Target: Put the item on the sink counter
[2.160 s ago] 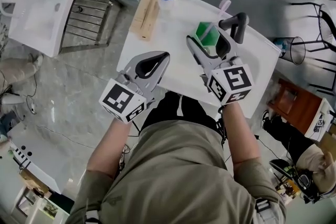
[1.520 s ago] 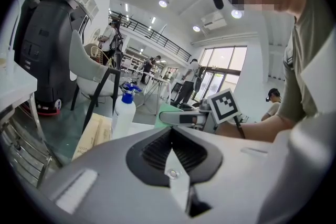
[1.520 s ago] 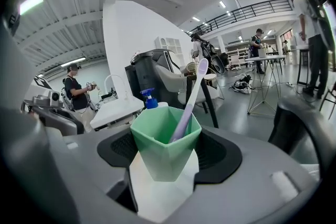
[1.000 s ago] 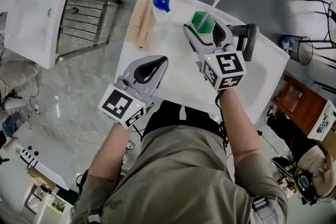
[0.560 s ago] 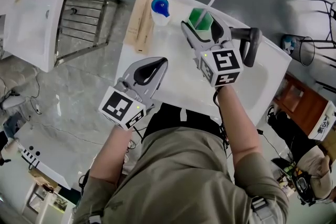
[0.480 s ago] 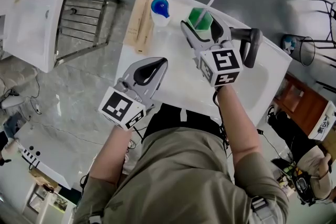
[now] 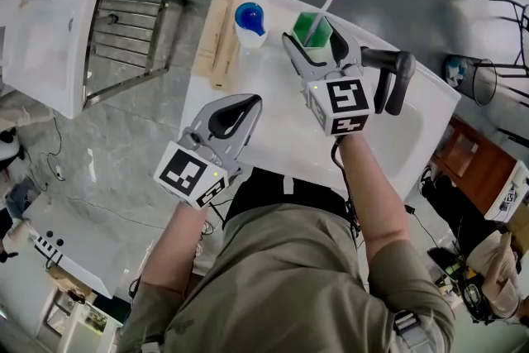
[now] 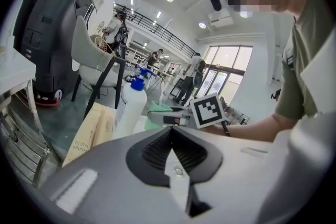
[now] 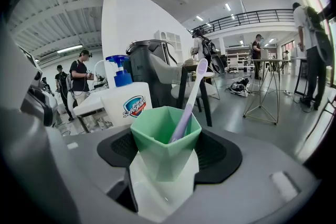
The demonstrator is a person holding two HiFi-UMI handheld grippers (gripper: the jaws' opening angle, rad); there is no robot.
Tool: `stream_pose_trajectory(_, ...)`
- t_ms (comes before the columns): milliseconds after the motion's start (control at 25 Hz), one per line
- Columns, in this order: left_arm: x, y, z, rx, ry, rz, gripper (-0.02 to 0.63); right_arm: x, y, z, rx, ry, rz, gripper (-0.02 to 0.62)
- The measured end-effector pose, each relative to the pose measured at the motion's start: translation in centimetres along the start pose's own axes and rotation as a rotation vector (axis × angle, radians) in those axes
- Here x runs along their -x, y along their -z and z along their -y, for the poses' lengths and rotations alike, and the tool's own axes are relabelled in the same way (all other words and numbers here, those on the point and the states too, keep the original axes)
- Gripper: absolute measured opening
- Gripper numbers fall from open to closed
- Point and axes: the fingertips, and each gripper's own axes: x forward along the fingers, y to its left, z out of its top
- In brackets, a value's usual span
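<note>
The right claw (image 7: 318,41) has its jaws pressed against the two sides of the green cup (image 9: 165,147), which stands upright over the far part of the white tabletop (image 7: 281,128) with a lilac toothbrush (image 9: 189,97) leaning out of it; I cannot tell whether its base touches the surface. Just left of the cup stand a blue-pump soap bottle (image 7: 248,19) and a cardboard toothbrush box (image 7: 216,33). The left claw (image 7: 250,100) hovers over the near edge, jaws together on nothing.
</note>
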Motion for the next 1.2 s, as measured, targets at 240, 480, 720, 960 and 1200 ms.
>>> stream_pose_trajectory(240, -0.3, 0.2, -0.1, 0.01, 0.001, -0.006, 0.006, -0.4, 0.3, 0.3, 0.042, 0.016, 0.006, 0.324)
stream_pose_trajectory(480, -0.4, 0.7, -0.3, 0.016, 0.0, -0.017, 0.006, -0.8, 0.4, 0.1, 0.08, 0.021, 0.016, 0.324)
stream_pose_trajectory(720, -0.6, 1.0, -0.3, 0.024, 0.0, -0.027, 0.006, -1.0, 0.8, 0.3, 0.122, 0.041, 0.014, 0.325)
stream_pose_trajectory(960, -0.8, 0.8, -0.3, 0.023, 0.004, -0.027, 0.006, -1.0, 0.8, 0.2, 0.153, 0.053, 0.026, 0.325)
stream_pose_trajectory(1200, -0.8, 0.9, -0.3, 0.024, 0.007, -0.029, 0.006, -0.8, 1.2, 0.2, 0.149, 0.063, 0.021, 0.327)
